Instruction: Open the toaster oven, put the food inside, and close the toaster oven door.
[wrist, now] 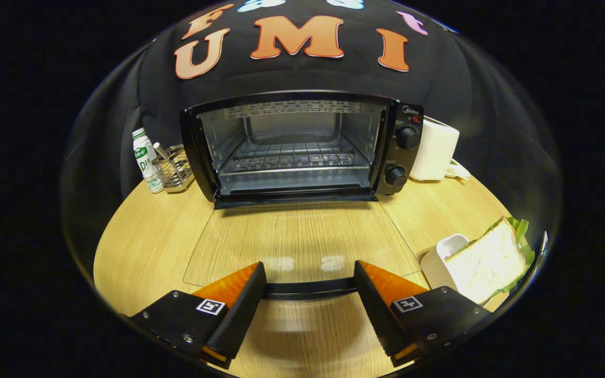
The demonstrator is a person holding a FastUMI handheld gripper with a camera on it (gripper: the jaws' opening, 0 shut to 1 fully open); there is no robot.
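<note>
Left to right across the tabletop:

- Bottle and wire rack are standing close beside the oven's left wall, bottle nearer the edge. Bottle is looking top-heavy; a wide swing on that side is risking a knock-over. What the rack is holding is too small to make out.
- Toaster oven is sitting open, the grill shelf inside bare. Its glass door is lying flat and see-through over the wood, reaching toward the jaws; its dark handle is lying between the fingers. Glass is hard to read against the grain, so misjudging its edge and bumping it while carrying food is a likely slip.
- Gripper: jaws are standing wide apart, holding nothing, one finger at each side of the handle. Whether they are touching the handle, I cannot tell.
- White box is sitting just right of the oven's knobs; cord behind it is partly hidden.
- Sandwich, the food, is lying well right of the jaws, leaning against a small white cup, not yet inside. Its far side is cut off. Soft bread and loose lettuce: squeezing too hard is risking crushing, and layers may be sliding apart on lifting.
</note>
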